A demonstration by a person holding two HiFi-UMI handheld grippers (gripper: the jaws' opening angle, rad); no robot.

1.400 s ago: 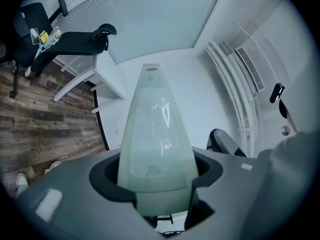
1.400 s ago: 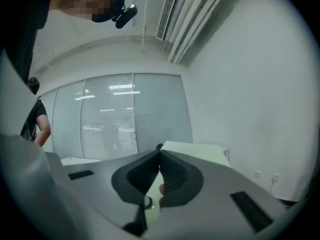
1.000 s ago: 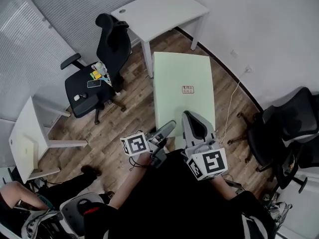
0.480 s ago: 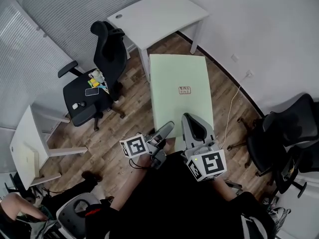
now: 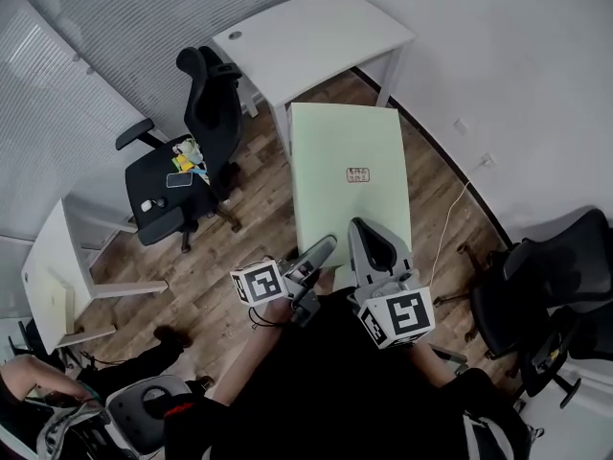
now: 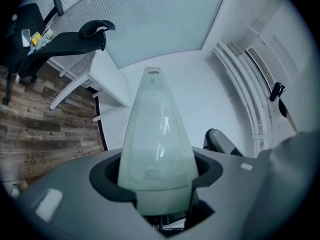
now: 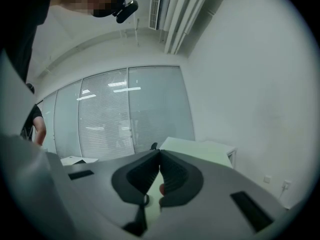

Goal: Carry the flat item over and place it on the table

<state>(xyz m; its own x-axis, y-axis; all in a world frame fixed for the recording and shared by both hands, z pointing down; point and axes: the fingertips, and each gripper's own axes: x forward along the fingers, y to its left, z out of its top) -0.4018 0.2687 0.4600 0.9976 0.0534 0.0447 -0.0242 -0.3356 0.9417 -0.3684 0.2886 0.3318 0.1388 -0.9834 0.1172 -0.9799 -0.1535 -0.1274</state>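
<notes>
Both left tongs [image 5: 329,243] and right tongs [image 5: 362,226] grip a green board [image 5: 345,142], label [image 5: 359,173] unreadable.

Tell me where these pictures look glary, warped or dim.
Head view: evenly lit and sharp, but the fisheye bends the walls around the board. Left gripper view: the wide-angle stretch makes the board taper to a point, there are pale glare streaks on it, and the corners are black. Right gripper view: greyer, with the close gripper soft and light reflections on the window.

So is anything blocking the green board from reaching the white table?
Nothing visible does. The board's far end is close to the table; the black chair stands off to the left.
</notes>
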